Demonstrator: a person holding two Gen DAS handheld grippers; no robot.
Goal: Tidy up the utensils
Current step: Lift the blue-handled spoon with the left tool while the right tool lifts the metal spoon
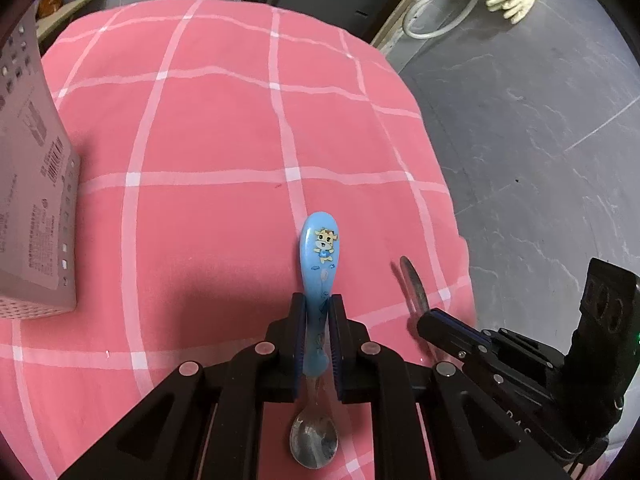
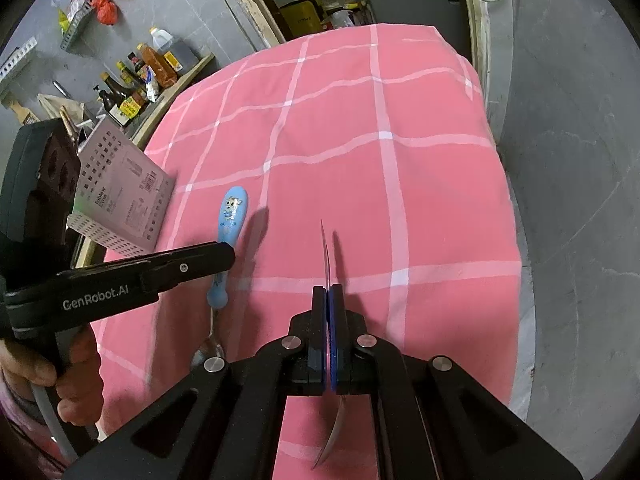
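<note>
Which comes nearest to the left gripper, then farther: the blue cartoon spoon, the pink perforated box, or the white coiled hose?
1. Blue cartoon spoon, clamped in the left gripper.
2. Pink perforated box, left on the cloth.
3. White coiled hose, far upper right, off the table.

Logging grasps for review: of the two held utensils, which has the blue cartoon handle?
The spoon in the left gripper; the right gripper pinches a plain metal utensil, seen edge-on.

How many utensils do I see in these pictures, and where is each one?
2. The blue-handled spoon is clamped in the left gripper. A thin metal utensil, seen edge-on, is clamped in the right gripper. The perforated holder may hide more.
</note>
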